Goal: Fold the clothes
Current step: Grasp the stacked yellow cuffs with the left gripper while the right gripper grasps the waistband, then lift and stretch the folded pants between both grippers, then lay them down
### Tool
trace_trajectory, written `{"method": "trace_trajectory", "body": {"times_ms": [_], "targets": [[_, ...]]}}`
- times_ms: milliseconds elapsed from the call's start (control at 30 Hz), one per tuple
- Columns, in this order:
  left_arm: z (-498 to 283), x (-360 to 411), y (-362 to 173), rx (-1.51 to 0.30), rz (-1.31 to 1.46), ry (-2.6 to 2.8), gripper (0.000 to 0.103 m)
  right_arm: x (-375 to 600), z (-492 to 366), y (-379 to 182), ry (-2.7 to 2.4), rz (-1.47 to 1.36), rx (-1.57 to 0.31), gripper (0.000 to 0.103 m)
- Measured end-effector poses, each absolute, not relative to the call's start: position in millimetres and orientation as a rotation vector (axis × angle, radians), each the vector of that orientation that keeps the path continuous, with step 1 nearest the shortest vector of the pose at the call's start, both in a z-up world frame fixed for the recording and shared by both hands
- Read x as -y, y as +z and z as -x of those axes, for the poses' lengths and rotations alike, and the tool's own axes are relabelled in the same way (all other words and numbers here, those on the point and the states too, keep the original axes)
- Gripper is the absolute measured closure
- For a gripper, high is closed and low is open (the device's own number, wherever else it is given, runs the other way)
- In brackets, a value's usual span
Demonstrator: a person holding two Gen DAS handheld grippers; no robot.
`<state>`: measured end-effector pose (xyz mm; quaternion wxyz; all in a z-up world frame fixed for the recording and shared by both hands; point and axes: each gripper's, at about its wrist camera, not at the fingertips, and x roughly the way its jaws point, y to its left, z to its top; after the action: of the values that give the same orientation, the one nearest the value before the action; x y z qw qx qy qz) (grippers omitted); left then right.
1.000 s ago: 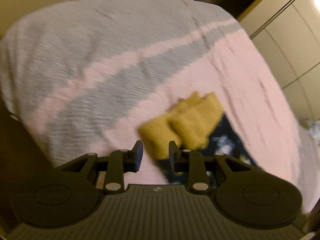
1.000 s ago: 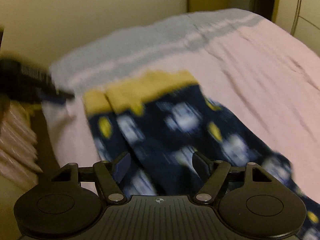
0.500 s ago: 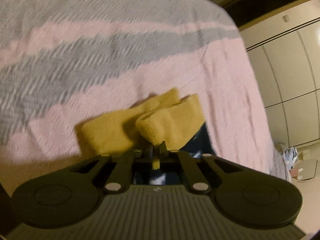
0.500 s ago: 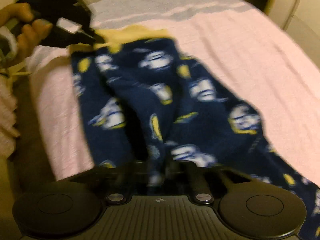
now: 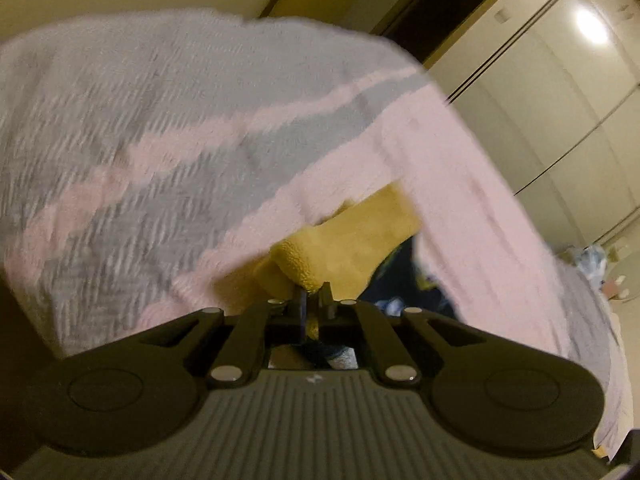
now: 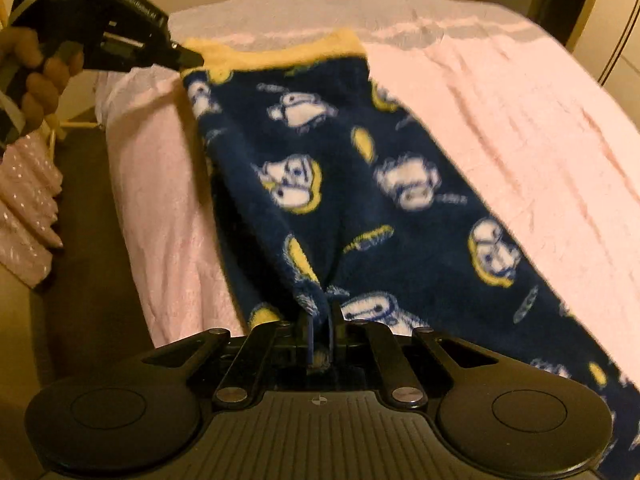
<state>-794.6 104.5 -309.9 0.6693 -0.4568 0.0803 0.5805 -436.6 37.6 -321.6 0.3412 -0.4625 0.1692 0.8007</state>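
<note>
Navy fleece pants [image 6: 360, 184] with a white-and-yellow cartoon print and a yellow waistband [image 6: 276, 54] hang stretched above a pink and grey bed cover [image 6: 520, 128]. My left gripper [image 5: 314, 300] is shut on the yellow waistband [image 5: 352, 240]; from the right wrist view, the left gripper [image 6: 188, 58] pinches the band's near corner, held by a hand [image 6: 36, 76]. My right gripper [image 6: 320, 320] is shut on the navy fabric lower down the pants. The rest of the pants trails off to the lower right.
The bed cover [image 5: 160, 140] has grey and pink stripes at its far end. Cupboard doors [image 5: 560, 92] stand along the right wall. A dark floor gap [image 6: 92, 240] runs beside the bed's left edge, next to pink quilted fabric [image 6: 24, 208].
Both grippers went from open to shut: the left took the yellow waistband, the right took the navy fabric. The pants have since been lifted and pulled taut between them.
</note>
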Motion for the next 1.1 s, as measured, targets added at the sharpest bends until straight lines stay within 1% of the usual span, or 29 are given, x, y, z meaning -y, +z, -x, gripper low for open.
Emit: {"method": "trace_trajectory", "body": {"times_ms": [100,133,200,233,267,300,333,433,500,567,633,667,767,900,967,1033,1067,1100], "targets": [[788,-112,-316,-0.265,1.015,1.335,0.1,-37,437,-319,2.09,1.183,-0.497,0.097],[786,-115,-317,-0.293,1.009,1.344,0.098,-37,438,-319,2.081,1.18,-0.515,0.096],[782,-120,-321,-0.35,0.998,1.36,0.097,-38,439,-319,2.064,1.173,-0.551,0.087],[780,-123,-323,-0.378,0.992,1.368,0.092,-38,440,-319,2.055,1.17,-0.568,0.082],[778,-125,-325,-0.406,0.986,1.376,0.09,-39,441,-319,2.046,1.167,-0.586,0.072],[779,-122,-320,-0.428,0.962,1.404,0.088,-39,441,-319,2.037,1.163,-0.603,0.066],[781,-118,-314,-0.447,0.932,1.435,0.088,-40,442,-319,2.027,1.16,-0.621,0.06],[776,-107,-291,-0.476,0.869,1.45,0.093,-28,415,-308,1.925,1.059,-0.694,0.06],[767,-101,-279,-0.471,0.867,1.37,0.093,-27,388,-303,1.804,0.966,-0.782,0.06],[744,-99,-282,-0.495,0.882,1.224,0.093,-28,355,-310,1.679,0.885,-0.934,0.06],[715,-97,-299,-0.569,0.882,1.102,0.091,-26,328,-322,1.563,0.841,-1.047,0.06],[701,-96,-312,-0.618,0.884,1.077,0.091,-23,318,-328,1.515,0.834,-1.075,0.06],[672,-96,-341,-0.757,0.918,1.133,0.095,-10,289,-331,1.432,0.781,-1.107,0.06],[646,-86,-324,-0.731,0.858,1.131,0.095,12,238,-302,1.331,0.606,-1.045,0.06],[633,-81,-315,-0.714,0.826,1.125,0.093,21,207,-299,1.259,0.556,-1.03,0.06],[619,-76,-316,-0.731,0.836,1.144,0.091,24,180,-311,1.198,0.598,-1.056,0.06],[612,-74,-317,-0.742,0.844,1.155,0.092,27,168,-318,1.175,0.631,-1.081,0.06],[605,-71,-318,-0.752,0.852,1.166,0.095,31,156,-324,1.154,0.666,-1.111,0.06]]}}
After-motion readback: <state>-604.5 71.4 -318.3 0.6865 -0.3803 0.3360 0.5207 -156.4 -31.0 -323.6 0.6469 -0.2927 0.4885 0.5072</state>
